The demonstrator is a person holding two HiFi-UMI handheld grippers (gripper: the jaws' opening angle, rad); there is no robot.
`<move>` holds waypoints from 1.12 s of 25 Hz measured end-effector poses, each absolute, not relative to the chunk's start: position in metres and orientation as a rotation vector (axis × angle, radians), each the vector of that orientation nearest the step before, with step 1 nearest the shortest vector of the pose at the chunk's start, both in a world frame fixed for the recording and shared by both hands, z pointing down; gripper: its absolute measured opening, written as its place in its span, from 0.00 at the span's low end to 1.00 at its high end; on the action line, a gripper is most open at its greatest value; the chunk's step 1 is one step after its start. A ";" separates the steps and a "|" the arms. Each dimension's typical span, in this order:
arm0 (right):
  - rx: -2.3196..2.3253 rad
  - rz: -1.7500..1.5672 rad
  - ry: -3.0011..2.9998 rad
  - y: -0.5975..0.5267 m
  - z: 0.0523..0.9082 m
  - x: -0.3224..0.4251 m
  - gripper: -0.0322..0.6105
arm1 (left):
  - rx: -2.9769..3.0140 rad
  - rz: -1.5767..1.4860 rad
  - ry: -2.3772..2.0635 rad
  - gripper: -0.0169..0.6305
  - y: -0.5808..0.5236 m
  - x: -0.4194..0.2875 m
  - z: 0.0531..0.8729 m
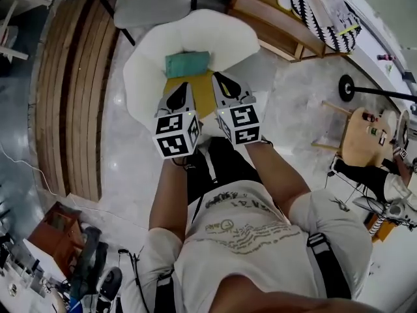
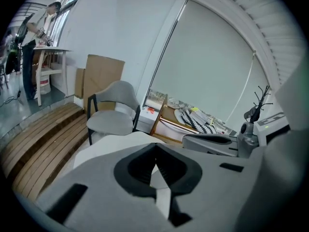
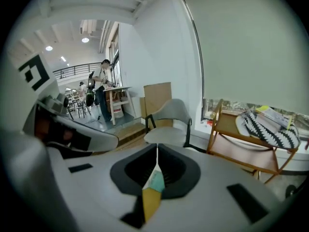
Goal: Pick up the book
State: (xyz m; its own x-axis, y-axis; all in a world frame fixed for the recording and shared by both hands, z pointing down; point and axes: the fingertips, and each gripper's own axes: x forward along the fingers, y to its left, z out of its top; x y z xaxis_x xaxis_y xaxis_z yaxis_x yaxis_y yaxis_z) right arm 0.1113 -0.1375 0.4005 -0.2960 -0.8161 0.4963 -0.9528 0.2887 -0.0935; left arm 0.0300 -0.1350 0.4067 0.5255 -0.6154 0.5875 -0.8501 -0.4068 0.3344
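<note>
A teal book [image 1: 187,64] lies on a low white round table [image 1: 221,38], with a yellow book or pad [image 1: 203,95] just in front of it. Both grippers hover over the yellow one, side by side and pointing at the teal book. My left gripper [image 1: 184,85] has its jaws together with nothing between them; its own view shows only white table beyond the tips [image 2: 155,154]. My right gripper [image 1: 216,77] is also shut and empty. The right gripper view shows the teal book [image 3: 155,181] and the yellow one [image 3: 150,203] through the slot below its tips [image 3: 157,151].
A grey chair [image 1: 153,2] stands behind the table. A slatted wooden platform [image 1: 71,90] runs along the left. At the back right is a wooden rack [image 1: 280,25] with a striped cushion [image 1: 322,12]. A small wooden table [image 1: 365,135] and a person [image 1: 384,181] are at the right.
</note>
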 end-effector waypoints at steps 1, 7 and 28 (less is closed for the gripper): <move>1.578 0.544 -2.209 -0.140 0.412 0.112 0.10 | 2.147 0.511 -1.187 0.06 -0.136 0.031 0.417; 1.457 0.580 -2.210 -0.145 0.480 0.108 0.10 | 2.067 0.572 -1.196 0.06 -0.132 0.023 0.485; 1.088 0.584 -2.205 -0.168 0.700 0.065 0.10 | 1.903 0.629 -1.267 0.06 -0.141 -0.009 0.667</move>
